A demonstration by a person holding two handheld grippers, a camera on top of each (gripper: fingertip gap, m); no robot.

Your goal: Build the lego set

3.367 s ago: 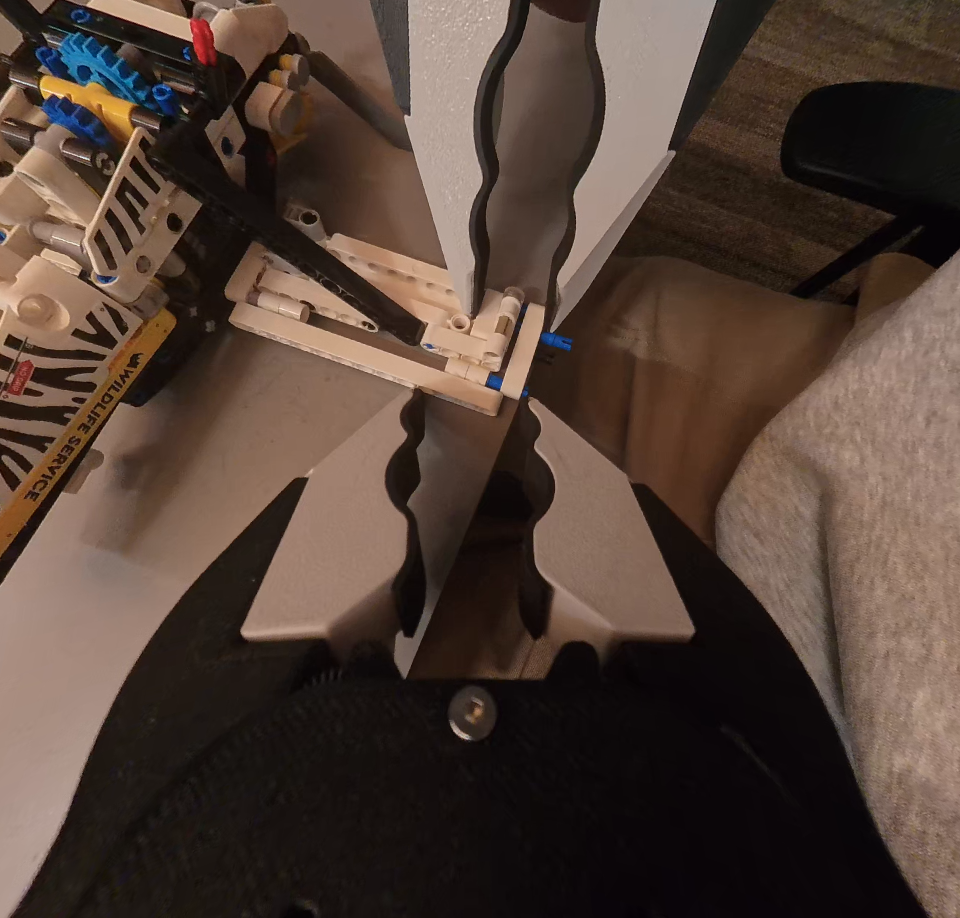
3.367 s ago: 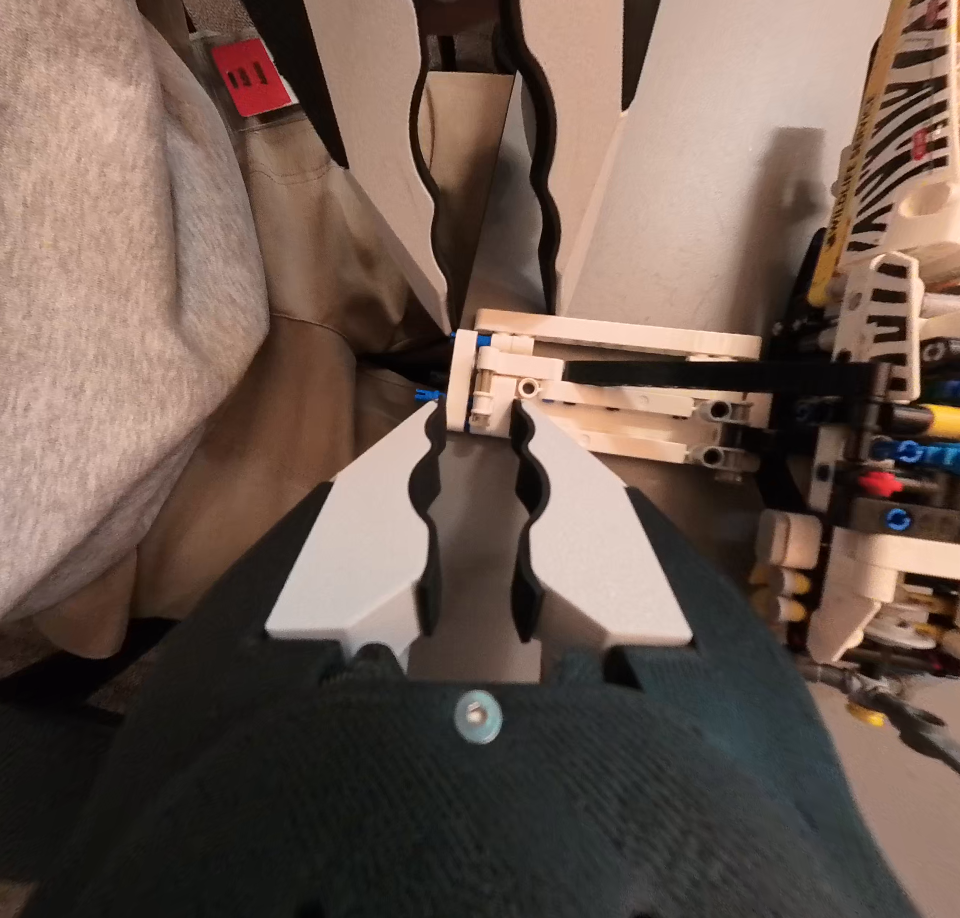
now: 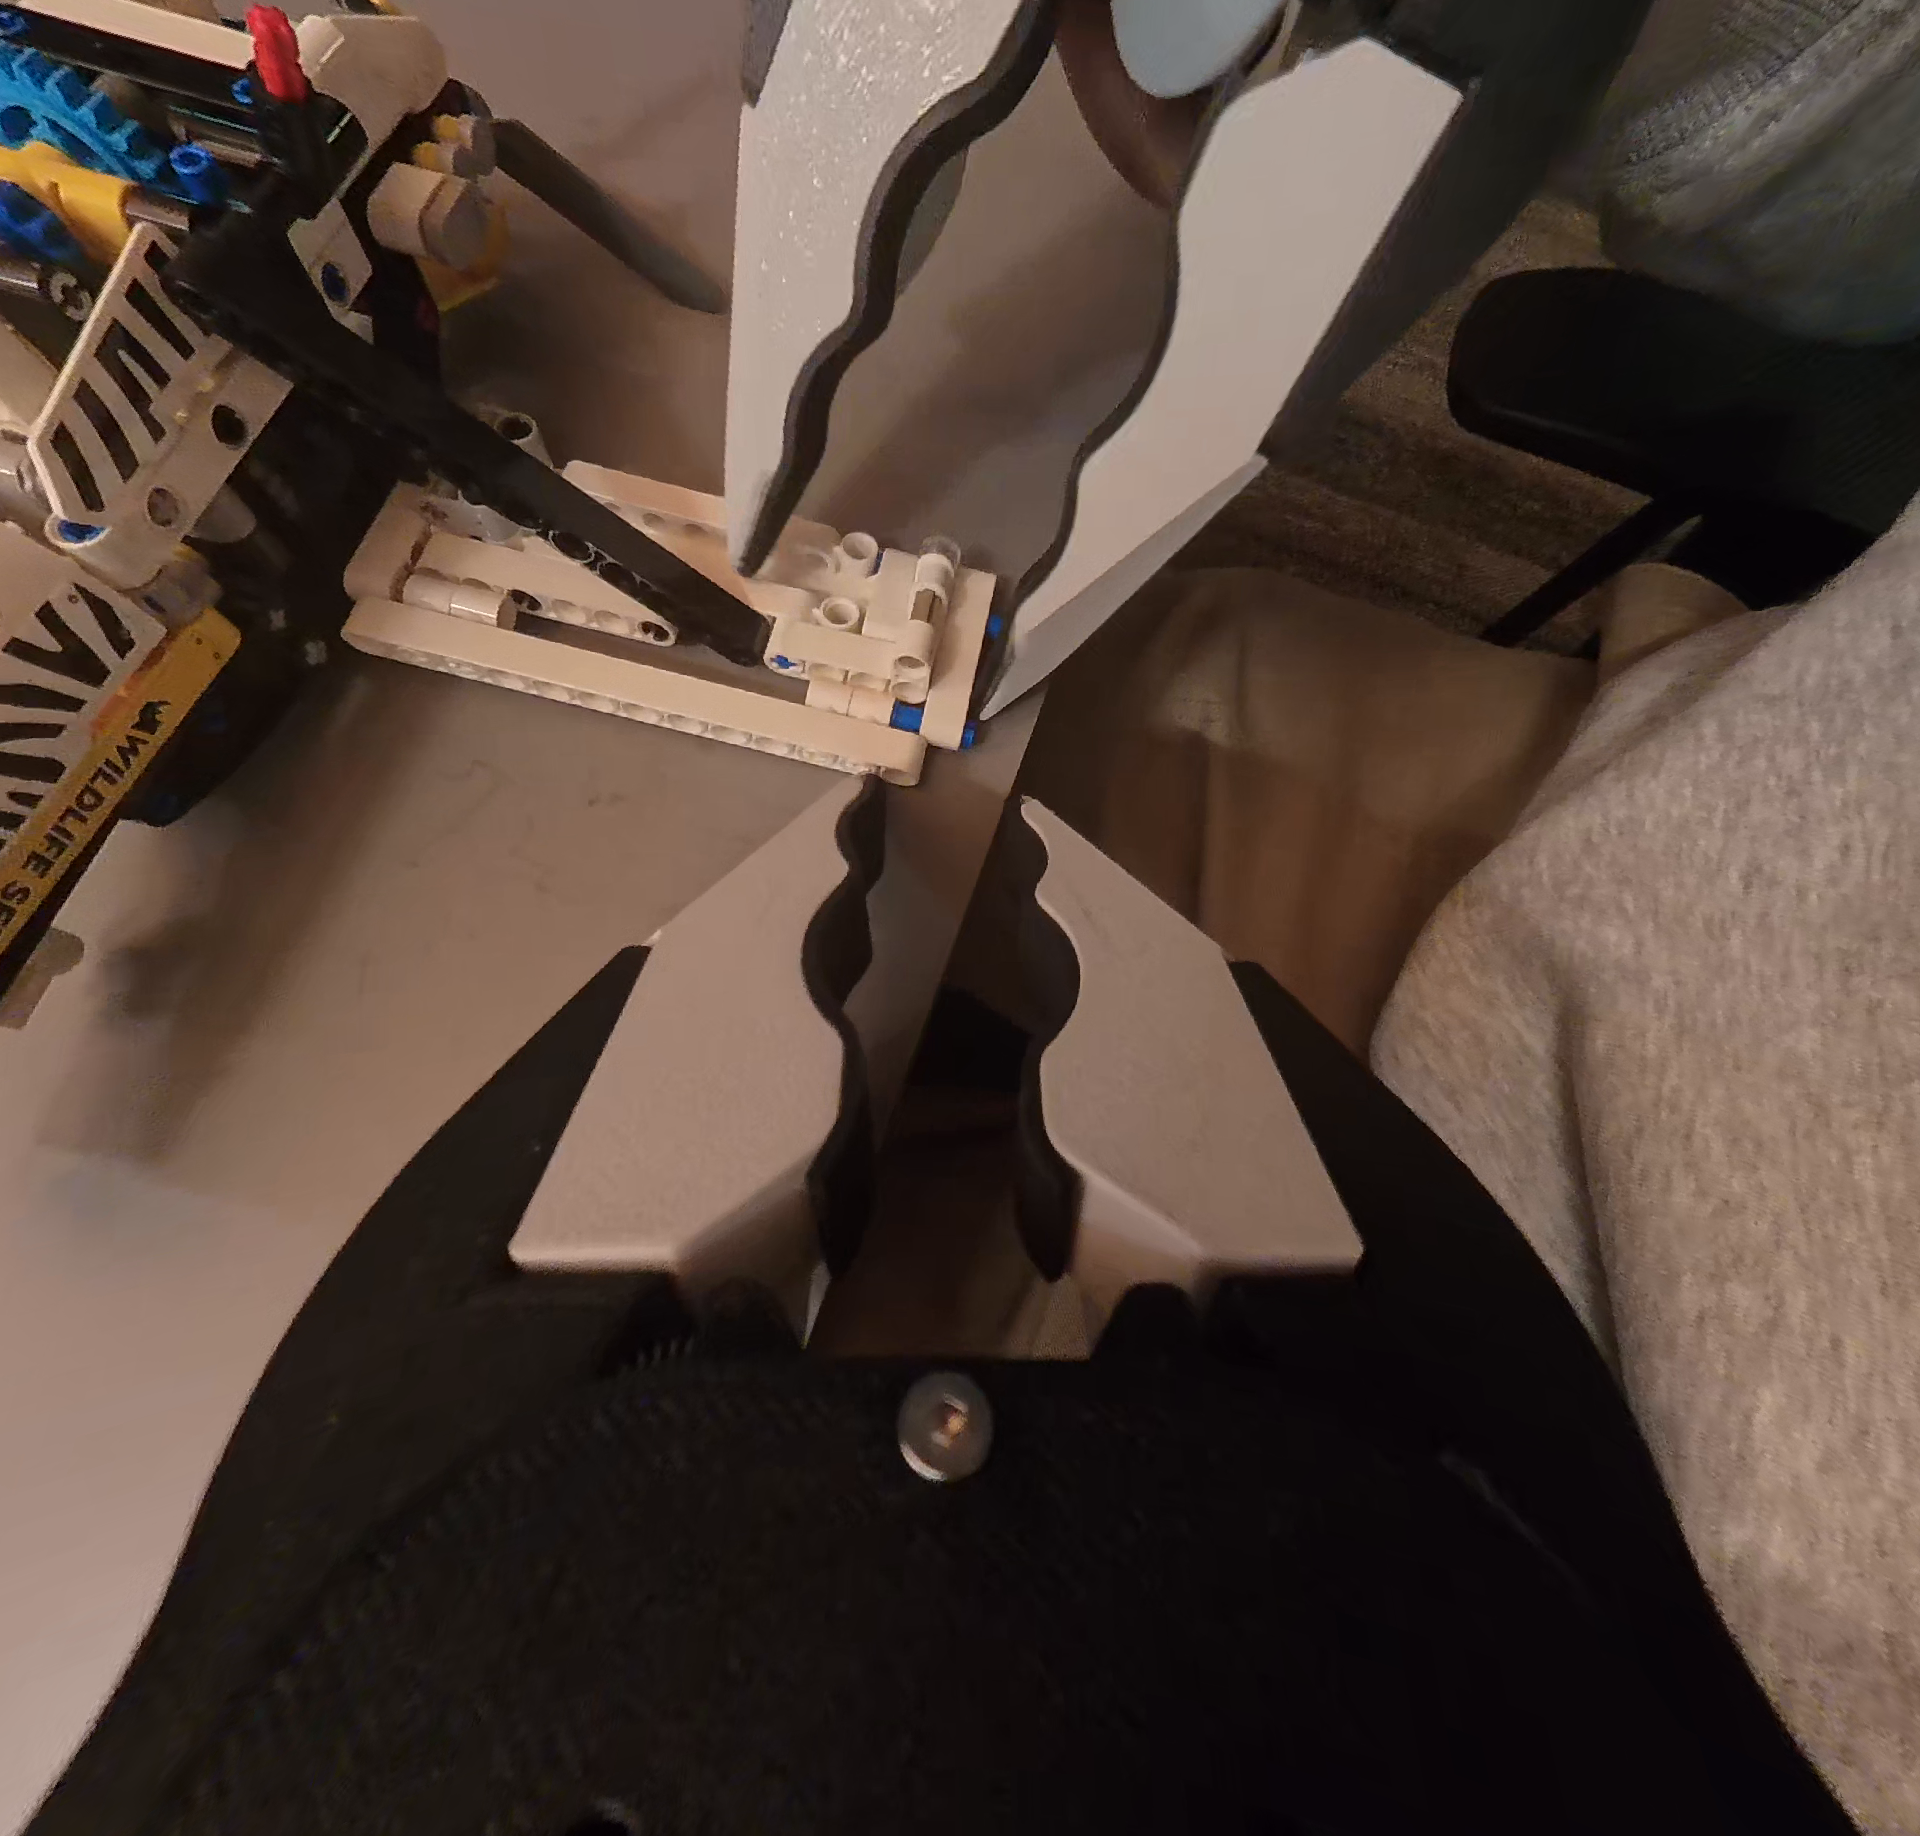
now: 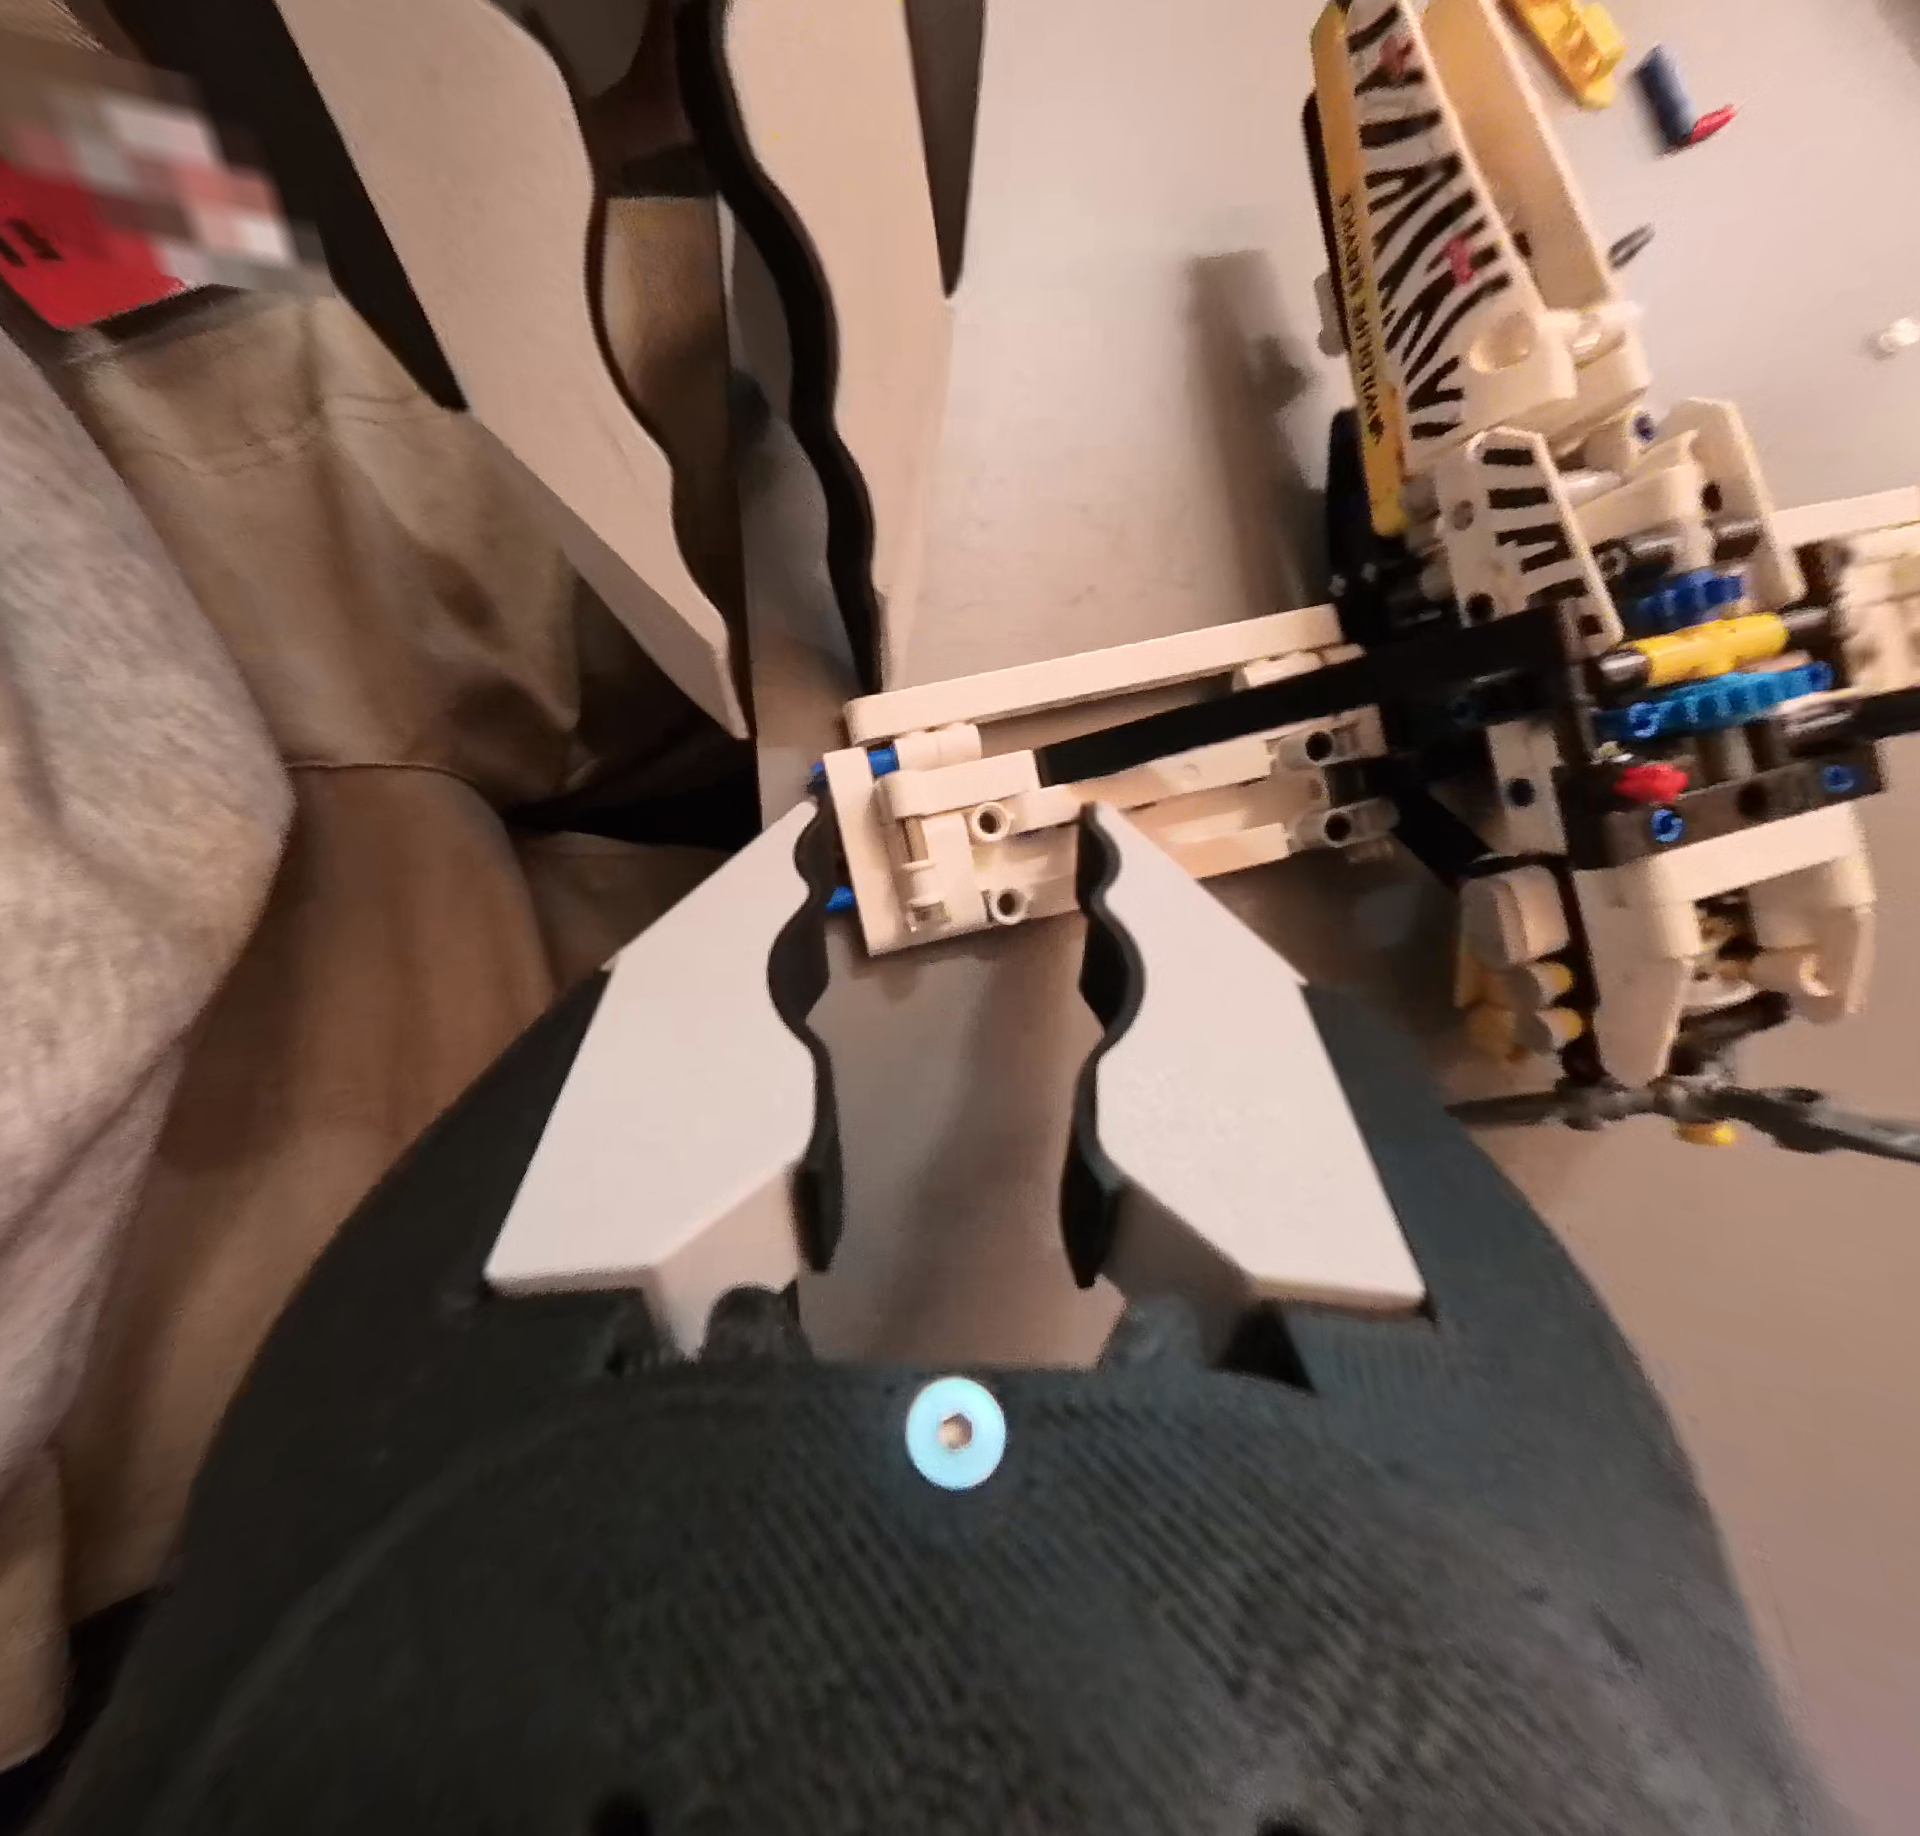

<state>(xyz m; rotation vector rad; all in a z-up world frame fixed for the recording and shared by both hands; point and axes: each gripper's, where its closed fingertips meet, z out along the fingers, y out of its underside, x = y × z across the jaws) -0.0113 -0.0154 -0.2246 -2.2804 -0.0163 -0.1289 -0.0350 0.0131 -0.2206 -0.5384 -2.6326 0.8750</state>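
At far left of the left wrist view stands the model [image 3: 156,352], a knobbly lego build of cream shells, zebra-striped panels, a yellow strip, blue gears and a red pin, on the smooth pale desk [image 3: 364,955]. From it a flat white frame [image 3: 665,633] of holed beams, crossed by a thin black beam [image 3: 499,498], reaches right to the desk edge. The left tongs [image 3: 940,810], matte grey wedges with wavy black rubber pads, are parted and empty, tips just beside the frame's end. The right tongs [image 3: 883,633] come from above, spread wide, one tip touching the frame's top and the other at its blue-pinned end, not clamping it. Right of them lie tan cloth [image 3: 1299,747] and nubby grey fabric [image 3: 1662,1059]. In the right wrist view, the right tongs [image 4: 951,841] straddle the frame [image 4: 966,851]; yellow and blue loose pieces [image 4: 1569,20] lie beyond the model [image 4: 1558,591].
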